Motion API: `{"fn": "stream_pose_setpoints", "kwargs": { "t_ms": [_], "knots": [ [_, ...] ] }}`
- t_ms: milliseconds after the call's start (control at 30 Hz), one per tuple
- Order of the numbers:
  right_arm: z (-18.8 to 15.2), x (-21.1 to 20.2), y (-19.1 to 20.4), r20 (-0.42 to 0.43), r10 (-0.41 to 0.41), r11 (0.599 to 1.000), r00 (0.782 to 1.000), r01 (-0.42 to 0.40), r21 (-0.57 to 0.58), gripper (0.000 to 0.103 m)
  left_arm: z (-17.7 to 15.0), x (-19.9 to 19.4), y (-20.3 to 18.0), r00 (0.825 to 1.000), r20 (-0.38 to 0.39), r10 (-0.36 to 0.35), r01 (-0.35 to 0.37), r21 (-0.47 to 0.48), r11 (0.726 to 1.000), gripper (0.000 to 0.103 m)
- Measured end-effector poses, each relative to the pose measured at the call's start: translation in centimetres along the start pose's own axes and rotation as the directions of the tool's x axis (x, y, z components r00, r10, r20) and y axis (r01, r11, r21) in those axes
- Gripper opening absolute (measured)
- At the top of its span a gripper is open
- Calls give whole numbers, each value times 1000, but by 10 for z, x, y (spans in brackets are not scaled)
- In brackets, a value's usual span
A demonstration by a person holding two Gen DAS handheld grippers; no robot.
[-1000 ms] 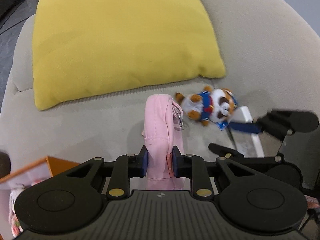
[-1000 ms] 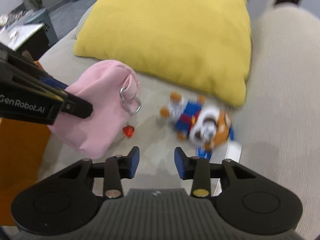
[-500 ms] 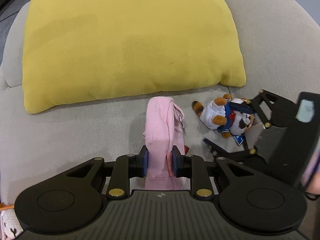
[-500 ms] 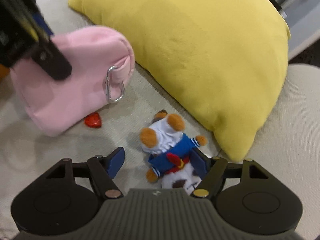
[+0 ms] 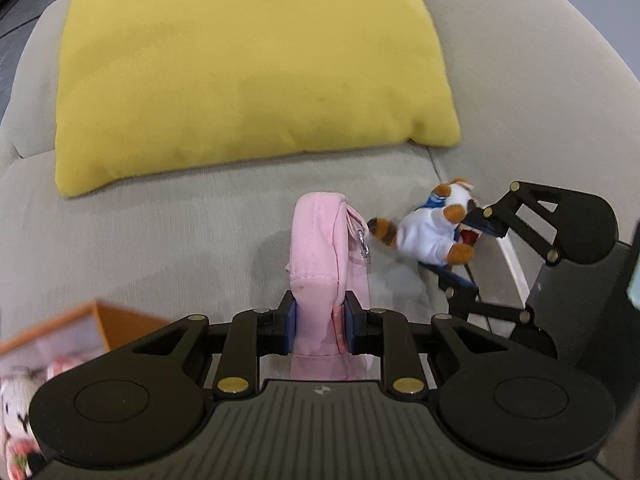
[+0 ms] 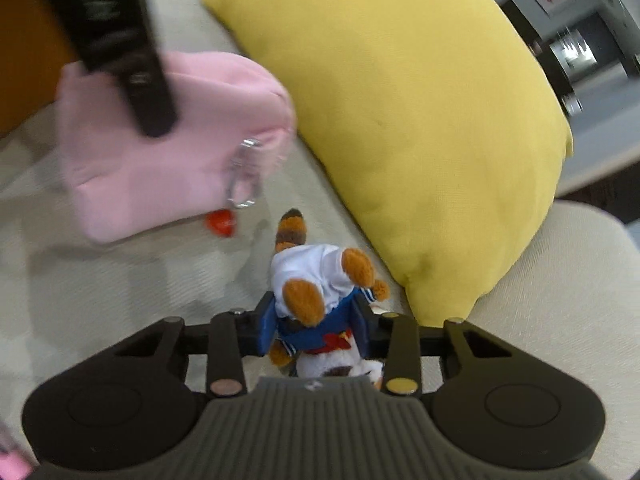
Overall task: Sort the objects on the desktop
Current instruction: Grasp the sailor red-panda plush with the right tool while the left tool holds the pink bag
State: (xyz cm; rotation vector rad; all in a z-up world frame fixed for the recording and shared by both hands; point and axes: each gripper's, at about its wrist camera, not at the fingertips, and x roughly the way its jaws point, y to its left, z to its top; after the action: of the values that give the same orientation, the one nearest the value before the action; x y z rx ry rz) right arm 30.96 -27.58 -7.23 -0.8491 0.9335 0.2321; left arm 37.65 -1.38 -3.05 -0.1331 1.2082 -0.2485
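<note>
Your right gripper (image 6: 316, 330) dropped down over the plush (image 6: 320, 284) and rolled a fair bit since a second ago, and its jaws had just been closing. By this frame the blue pads were squeezing the toy around its blue collar, so you basically had it grabbed. Your left gripper (image 5: 319, 326) hadn't let go of anything: it was clamped on the bottom edge of the pink pouch (image 5: 324, 252), which stood upright on the sofa seat (image 5: 160, 248).

So, my guess: the pick on the plush was about done and you had one item in each hand, ready to sort.

Room-wise, you were a bit boxed in. The pillow (image 6: 420, 112) sat just beside the plush on one side, with the pouch and its metal clip (image 6: 243, 184) near on the other, plus a little red charm (image 6: 219, 222) lying between them. The orange box (image 5: 116, 324) was close to your left gripper. Straight up looked like the clearest way out.
</note>
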Motion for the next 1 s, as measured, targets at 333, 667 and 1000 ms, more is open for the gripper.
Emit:
{"fn": "stream_pose_setpoints", "kwargs": {
  "t_ms": [333, 667, 1000],
  "knots": [
    [-44, -65, 61, 76, 139, 942, 987, -108, -318, 42, -41, -13, -9, 998, -41, -49, 51, 35, 998, 26],
    [-70, -75, 61, 26, 177, 967, 984, -169, -189, 58, -56, -8, -17, 997, -57, -59, 61, 34, 998, 26],
    [-94, -94, 2, -14, 284, 881, 959, -256, 398, 59, -61, -15, -15, 997, -24, -71, 71, 28, 997, 26]
  ]
}}
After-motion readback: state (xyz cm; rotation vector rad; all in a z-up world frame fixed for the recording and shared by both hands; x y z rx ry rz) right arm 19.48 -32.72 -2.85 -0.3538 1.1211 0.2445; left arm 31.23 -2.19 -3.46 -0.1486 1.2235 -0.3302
